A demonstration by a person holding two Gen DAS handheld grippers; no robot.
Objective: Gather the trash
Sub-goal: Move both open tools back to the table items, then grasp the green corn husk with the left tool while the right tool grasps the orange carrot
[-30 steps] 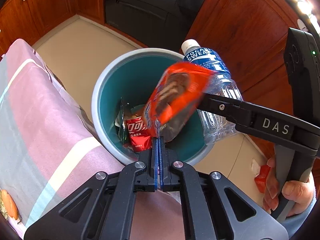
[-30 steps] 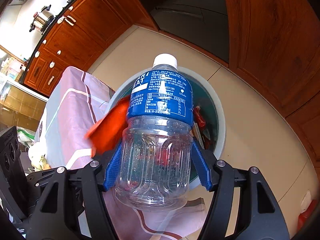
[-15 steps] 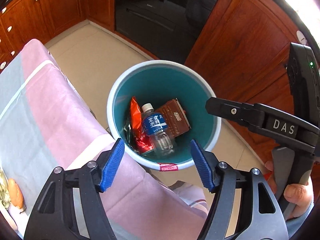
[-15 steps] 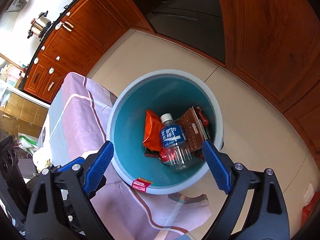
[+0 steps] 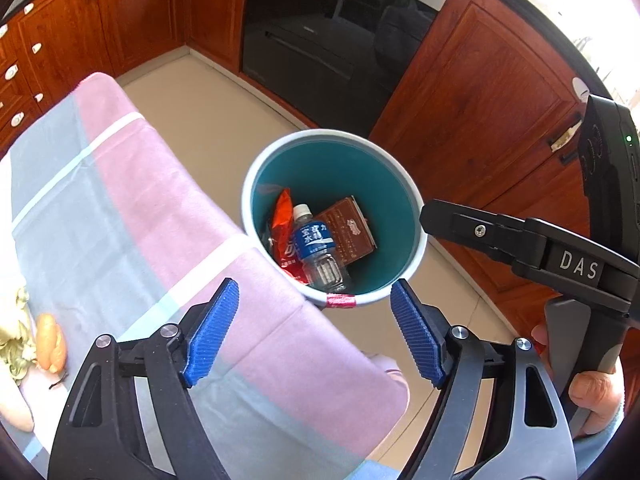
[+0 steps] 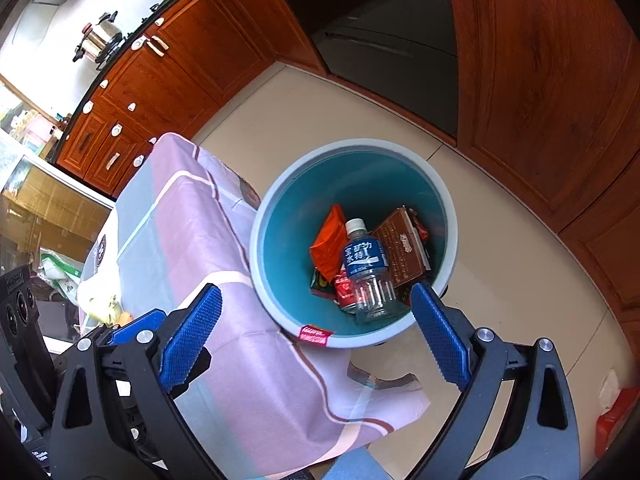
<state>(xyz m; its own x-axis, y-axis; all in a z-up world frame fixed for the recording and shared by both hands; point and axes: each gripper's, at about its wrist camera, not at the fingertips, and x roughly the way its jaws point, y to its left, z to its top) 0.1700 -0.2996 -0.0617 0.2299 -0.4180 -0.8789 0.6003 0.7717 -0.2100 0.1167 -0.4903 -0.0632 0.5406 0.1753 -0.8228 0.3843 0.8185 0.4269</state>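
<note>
1. While both grippers hang over the floor-standing bin (image 5: 416, 216), neither one has anything in it. The left gripper (image 5: 316, 332) has its blue pads spread wide with only air between them, and its jaws have just been opening.
2. Same deal with the right gripper (image 6: 316, 340): jaws have just been opening, they stand about as wide as they go, and nothing sits between the pads. In the left wrist view you can see one of its black fingers (image 5: 472, 230) poking in from the right, just past the bin's rim, with the person's hand (image 5: 592, 392) wrapped round the handle lower down.
3. The trash is all down inside the bin, which is teal inside with a pale rim. The clear plastic bottle (image 6: 366, 268) with the blue label lies on top of the pile, white cap pointing toward the far wall.
4. An orange snack bag (image 6: 330, 246) leans just left of the bottle, touching it, and a brown box (image 6: 402, 250) lies against it on the right. More red wrappers (image 6: 344, 290) are stuffed underneath.
5. The bin sits right up against the table, whose pink and grey cloth (image 5: 132, 216) hangs over the edge beside it.
6. On the floor off to the right, well apart from the bin, there's something red (image 6: 612, 420), too blurry to say what.
</note>
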